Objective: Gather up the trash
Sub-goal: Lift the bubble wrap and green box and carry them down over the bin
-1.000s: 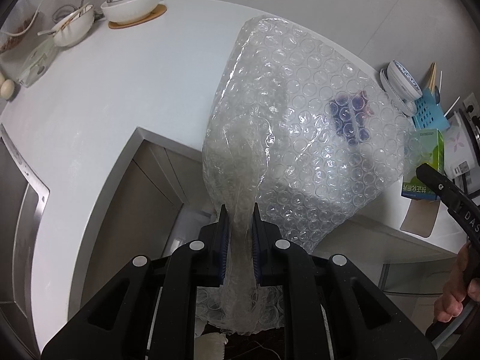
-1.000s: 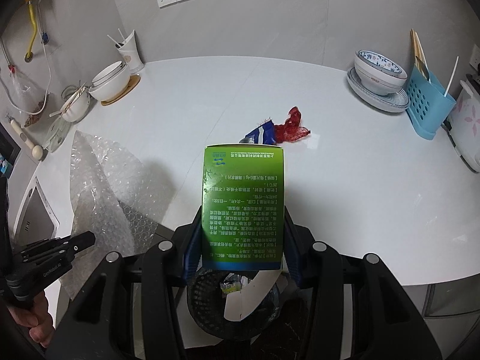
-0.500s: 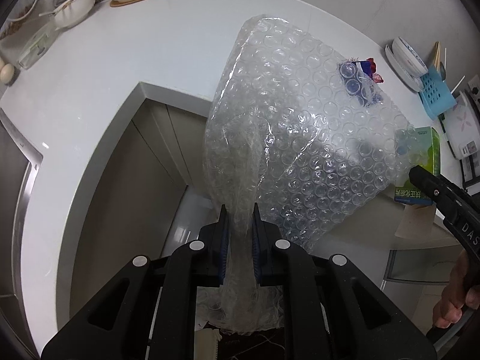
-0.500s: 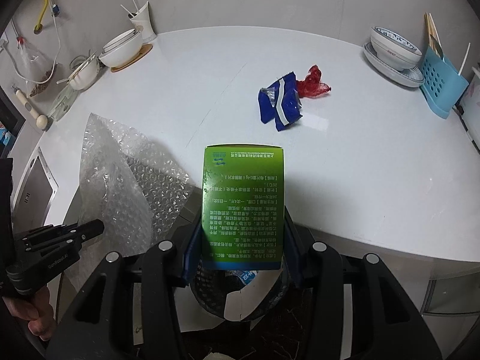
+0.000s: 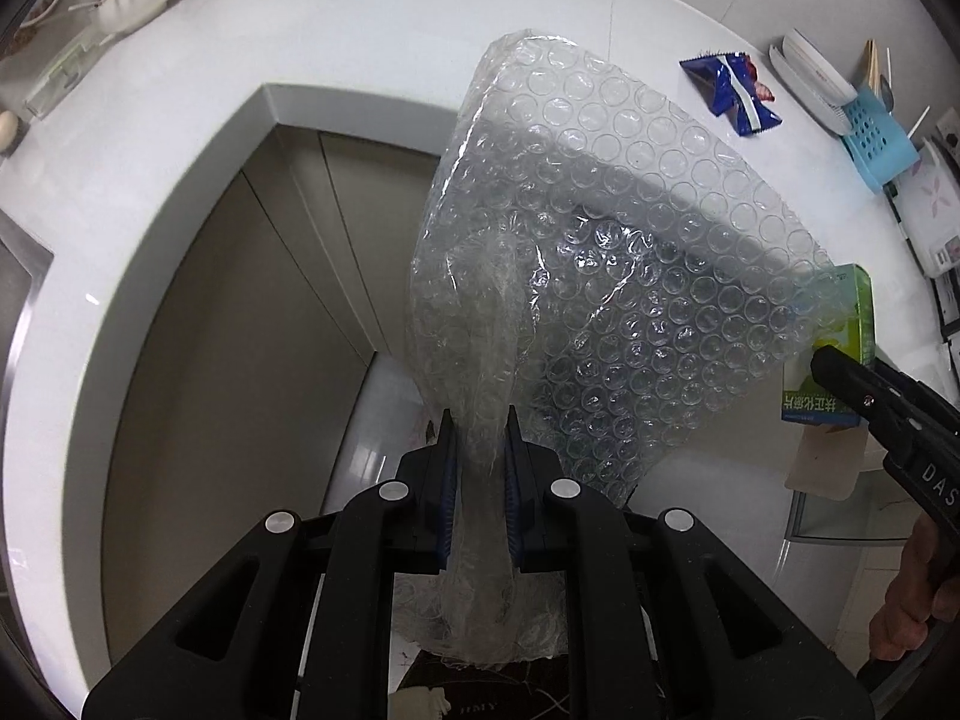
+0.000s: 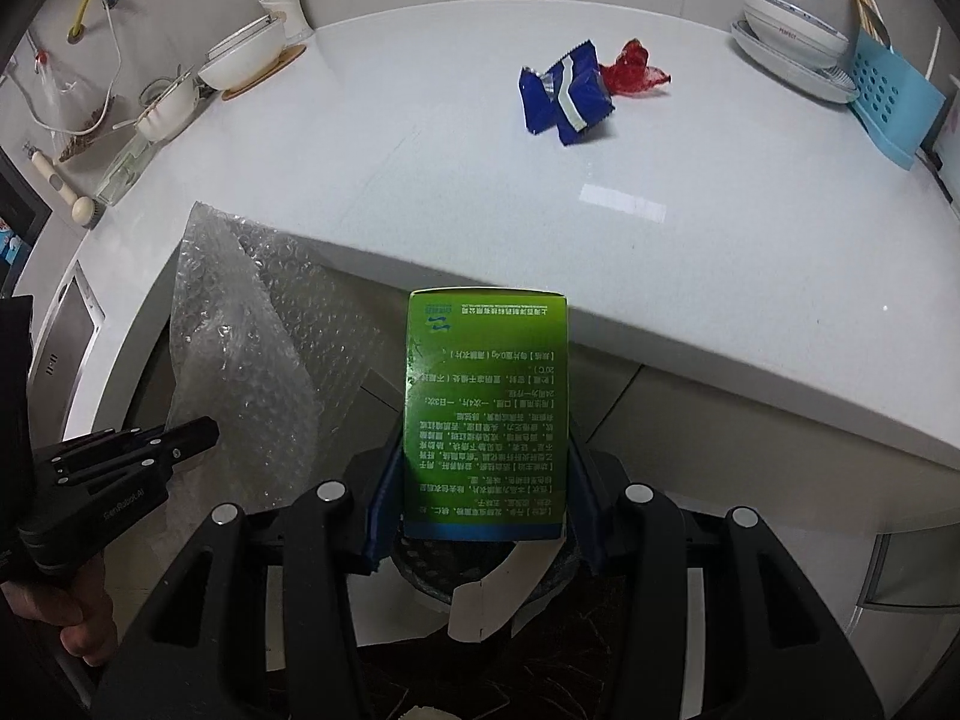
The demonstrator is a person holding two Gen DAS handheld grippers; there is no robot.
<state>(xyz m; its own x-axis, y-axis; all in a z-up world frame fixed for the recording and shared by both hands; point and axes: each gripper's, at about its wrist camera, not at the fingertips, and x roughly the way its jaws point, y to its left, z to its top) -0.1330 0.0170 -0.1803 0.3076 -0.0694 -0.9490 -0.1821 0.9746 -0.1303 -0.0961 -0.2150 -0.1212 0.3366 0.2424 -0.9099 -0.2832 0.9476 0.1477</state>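
Observation:
My left gripper (image 5: 478, 468) is shut on a sheet of clear bubble wrap (image 5: 600, 276) and holds it in the air in front of the white counter (image 5: 390, 30). My right gripper (image 6: 483, 480) is shut on a green carton (image 6: 486, 414), held off the counter's front edge above a dark bin (image 6: 480, 564). The carton also shows in the left wrist view (image 5: 834, 354), and the bubble wrap in the right wrist view (image 6: 240, 360). A blue wrapper (image 6: 567, 93) and a red wrapper (image 6: 633, 69) lie on the counter.
White bowls (image 6: 240, 60), a cup with sticks (image 6: 285, 0) and a brush (image 6: 63, 186) stand at the counter's left back. Stacked bowls (image 6: 792, 36) and a blue rack (image 6: 894, 102) stand at the right. Cabinet fronts (image 5: 240, 330) lie below the counter edge.
Both grippers have drawn back from the counter and lowered, carrying the bubble wrap and the green carton past its front edge. The wrappers stay where they were.

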